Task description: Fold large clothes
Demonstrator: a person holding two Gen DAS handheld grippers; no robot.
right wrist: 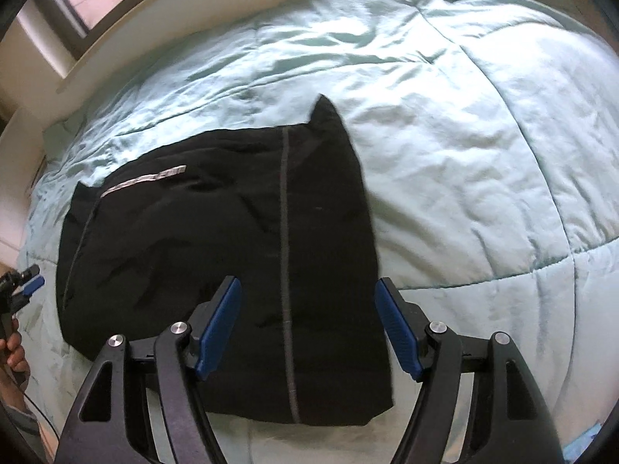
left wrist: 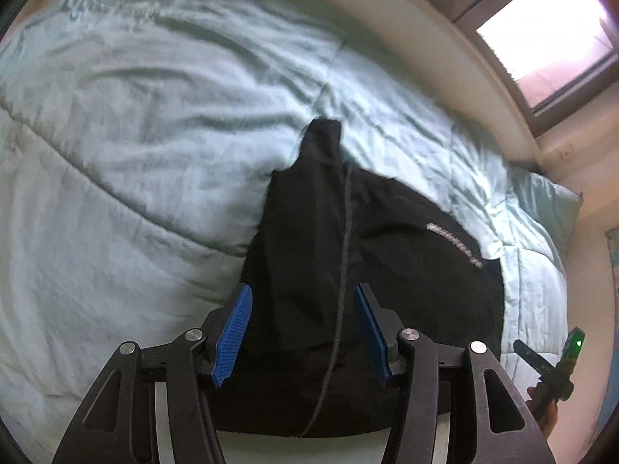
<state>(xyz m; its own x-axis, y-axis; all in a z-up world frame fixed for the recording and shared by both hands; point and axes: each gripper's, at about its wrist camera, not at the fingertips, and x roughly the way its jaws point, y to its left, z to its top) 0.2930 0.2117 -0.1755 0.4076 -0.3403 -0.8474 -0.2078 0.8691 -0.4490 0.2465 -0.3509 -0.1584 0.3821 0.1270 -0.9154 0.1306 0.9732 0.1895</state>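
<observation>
A black garment [left wrist: 371, 270] with a grey stripe and a reflective strip lies folded on the light green quilt [left wrist: 135, 135]. It also shows in the right wrist view [right wrist: 216, 239]. My left gripper [left wrist: 301, 301] is open and empty above the garment's near part. My right gripper [right wrist: 307, 297] is open and empty above the garment's right half. Each gripper shows at the edge of the other's view: the right one [left wrist: 549, 367] and the left one [right wrist: 23, 290].
The quilt [right wrist: 464, 154] covers the whole bed. A pale headboard or ledge [left wrist: 445, 31] and a window [left wrist: 541, 31] run along the far side. A wall stands at the right in the left wrist view.
</observation>
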